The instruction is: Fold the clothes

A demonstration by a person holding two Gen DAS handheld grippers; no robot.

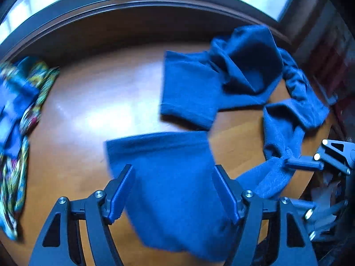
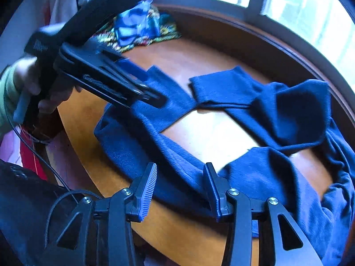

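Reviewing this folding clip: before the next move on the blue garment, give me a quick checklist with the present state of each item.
1. Left gripper open over a flat part of the blue garment: ok.
2. Right gripper open, fabric between its fingers: ok; whether the fingers touch the fabric: cannot tell.
3. Garment laid flat: not ok; its far part is bunched and creased.
4. Garment fully on the wooden table: cannot tell; the right wrist view suggests fabric at the table's near edge.
5. Patterned cloth apart from the blue garment: ok.
6. Image sharp enough to judge the hems: not ok; motion blur.
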